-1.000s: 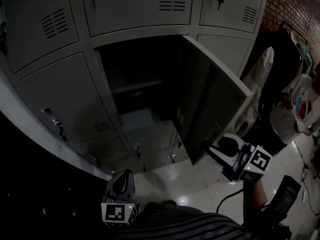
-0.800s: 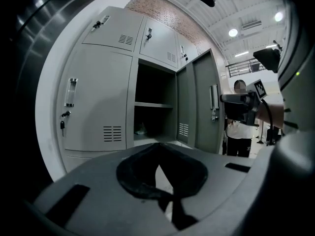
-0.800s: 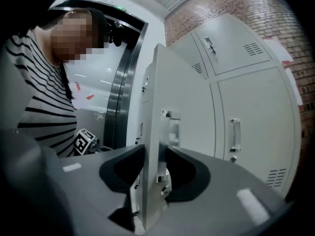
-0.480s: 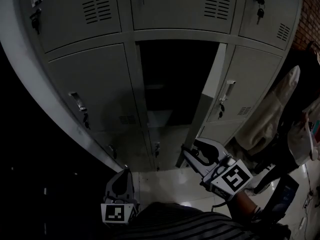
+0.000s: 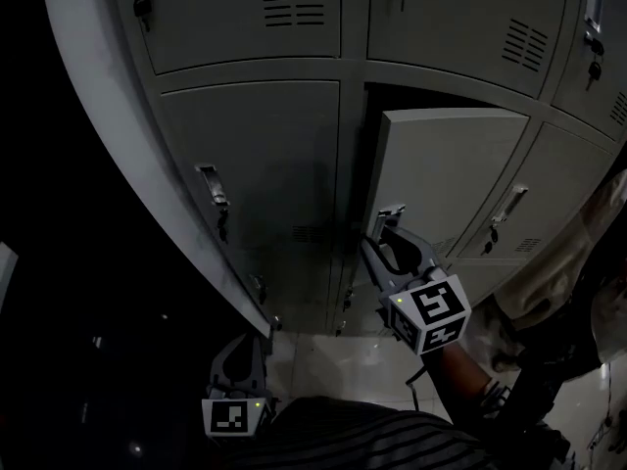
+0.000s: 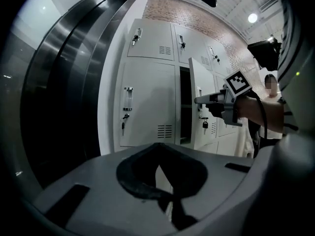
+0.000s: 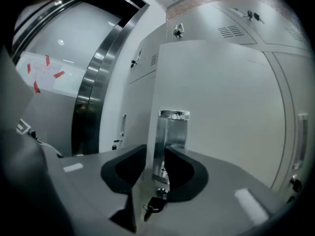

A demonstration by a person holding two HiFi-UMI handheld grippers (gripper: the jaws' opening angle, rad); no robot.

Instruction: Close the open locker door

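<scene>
The grey locker door [image 5: 451, 174] stands almost shut, with only a dark slit left along its left and top edges. My right gripper [image 5: 384, 221] is up against the door's chrome handle [image 7: 170, 132]. The handle sits between its jaws, which are closing, and a thin sliver of door still shows beside the left pad. A key [image 7: 155, 205] hangs in the lock just below the handle. My left gripper [image 5: 238, 360] hangs low by my body, away from the lockers, its black pads meeting with nothing between them. In the left gripper view the door [image 6: 197, 107] and the right gripper [image 6: 199, 101] show from the side.
Closed lockers [image 5: 265, 155] surround the door, several with keys and handles. A steel-framed dark panel [image 6: 74, 82] runs along the left. White cloth [image 5: 549, 292] hangs at the right, and a person [image 6: 270, 90] stands beyond. Below is a glossy tiled floor [image 5: 333, 360].
The door has swung from wide open to nearly shut. My right gripper followed it from the door's outer edge up to the handle. The left gripper has stayed low.
</scene>
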